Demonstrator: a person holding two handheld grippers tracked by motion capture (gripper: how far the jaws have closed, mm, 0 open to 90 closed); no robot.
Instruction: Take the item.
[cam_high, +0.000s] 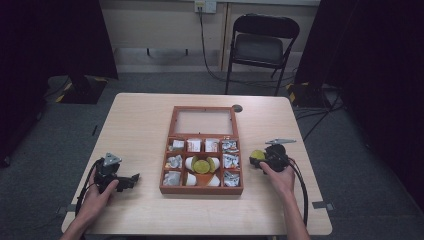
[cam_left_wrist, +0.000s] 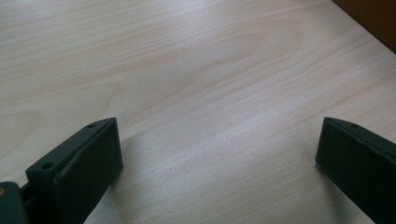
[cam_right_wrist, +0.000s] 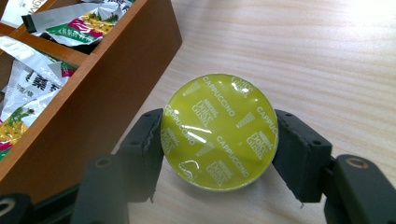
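A: Left side first. What's the left gripper (cam_high: 131, 179) doing?

B: Resting on the table (cam_high: 140, 125), well left of the wooden box (cam_high: 202, 190). Left gripper view: jaws spread wide, bare wood grain between them, nothing gripped.

A: The box?

B: Mid-table, lid (cam_high: 203, 121) swung open at the far side. Compartments hold sachets (cam_high: 230, 161); the middle ones hold white capsules (cam_high: 189, 179), one with a green top facing up (cam_high: 202, 164).

A: And the right?

B: The right gripper (cam_right_wrist: 217, 140) sits just beside the box's right wall. Jaws closed partway onto a green-lidded capsule (cam_right_wrist: 219, 131), one pad pressing each side of its rim. Foil reads "CAPPUCCINO". In the high view the capsule lies at the gripper's left tip, near the box. Whether it touches the tabletop, I cannot tell.
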